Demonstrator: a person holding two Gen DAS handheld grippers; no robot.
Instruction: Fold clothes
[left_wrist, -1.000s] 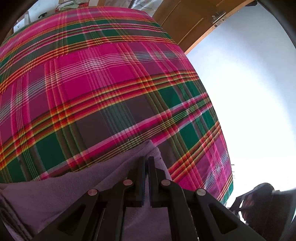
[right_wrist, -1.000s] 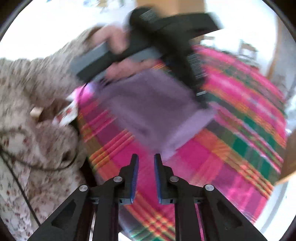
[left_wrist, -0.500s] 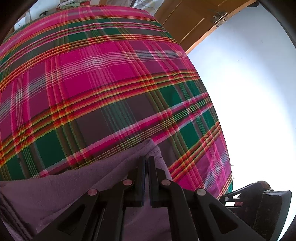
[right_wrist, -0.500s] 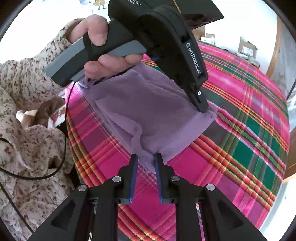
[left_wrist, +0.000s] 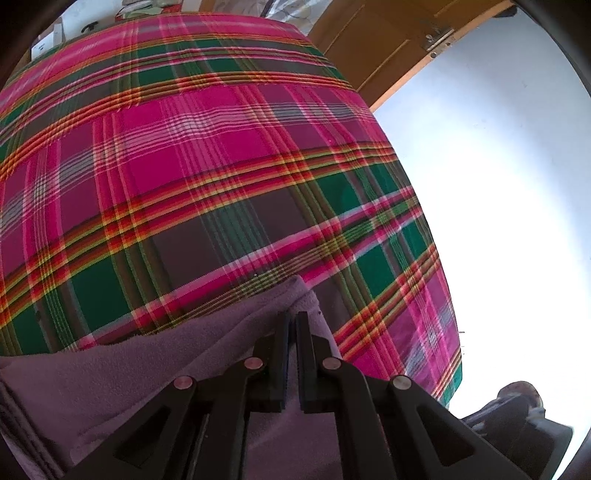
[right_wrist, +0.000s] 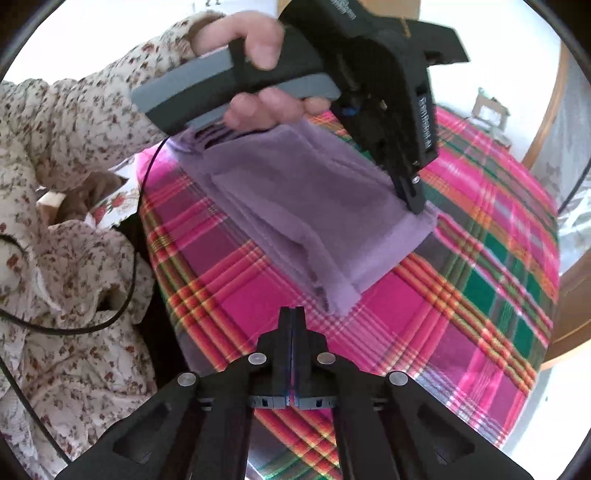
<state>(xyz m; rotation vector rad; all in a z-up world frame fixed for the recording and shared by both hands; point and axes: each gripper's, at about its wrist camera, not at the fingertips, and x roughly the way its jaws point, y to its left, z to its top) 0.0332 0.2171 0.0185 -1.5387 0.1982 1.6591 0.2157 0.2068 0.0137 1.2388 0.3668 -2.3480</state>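
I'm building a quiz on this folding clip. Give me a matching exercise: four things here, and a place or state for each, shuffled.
1 purple garment
2 plaid cloth
3 left gripper
4 right gripper

A spread beneath the garment
B fingers shut, empty
C lies folded
D fingers closed at the garment's corner

Pairs: 1-C; 2-A; 3-D; 4-B. The right fingers have just closed on nothing.

right gripper (right_wrist: 291, 314): black fingers, silver screws | left gripper (right_wrist: 413, 201): black body, grey handle, white lettering (blurred, unreadable) | sleeve (right_wrist: 92, 110) behind grey handle: cream floral | black cable (right_wrist: 110, 317) below sleeve
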